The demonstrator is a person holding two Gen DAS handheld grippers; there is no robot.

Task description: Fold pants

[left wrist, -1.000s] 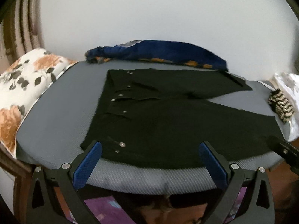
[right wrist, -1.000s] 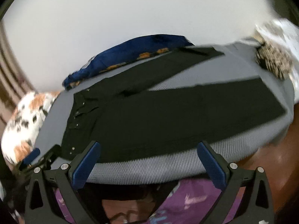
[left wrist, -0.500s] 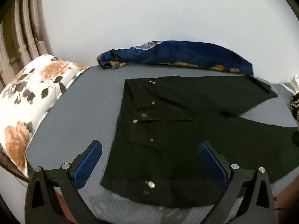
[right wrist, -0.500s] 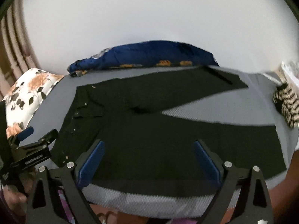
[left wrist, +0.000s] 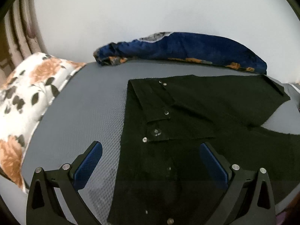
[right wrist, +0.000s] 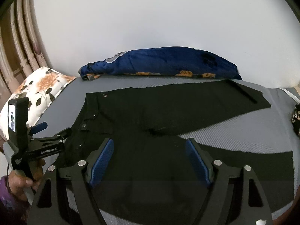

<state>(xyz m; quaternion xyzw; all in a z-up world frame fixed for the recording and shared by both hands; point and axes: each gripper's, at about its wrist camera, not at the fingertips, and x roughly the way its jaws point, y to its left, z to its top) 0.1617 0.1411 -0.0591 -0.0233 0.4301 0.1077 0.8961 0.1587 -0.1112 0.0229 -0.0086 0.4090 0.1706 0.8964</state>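
I see a grey mattress (left wrist: 90, 112) with a fine woven texture filling most of both views, set against a plain white wall (right wrist: 150, 18). A floral pillow (left wrist: 28, 93), white with orange blooms and dark leaves, lies at the mattress's left end, and pale pleated curtains (right wrist: 20, 43) hang behind it. Along the wall runs a bunched dark blue blanket (right wrist: 165, 63) with orange patches. At the far right edge of my right view sits something striped in black and cream (right wrist: 296, 120); I cannot tell what it is.

The black pants (right wrist: 150, 112) lie flat on the mattress, waistband toward the pillow, metal snaps showing, the two legs spreading apart toward the right with grey mattress between them.

My left gripper (left wrist: 151, 161) hovers over the waistband area with its blue pads set wide, gripping nothing. My right gripper (right wrist: 150, 161) hangs over the near leg, its jaws closing but well apart, the cloth below them and not pinched. In the right view, a hand (right wrist: 20, 180) holds the left gripper's handle.
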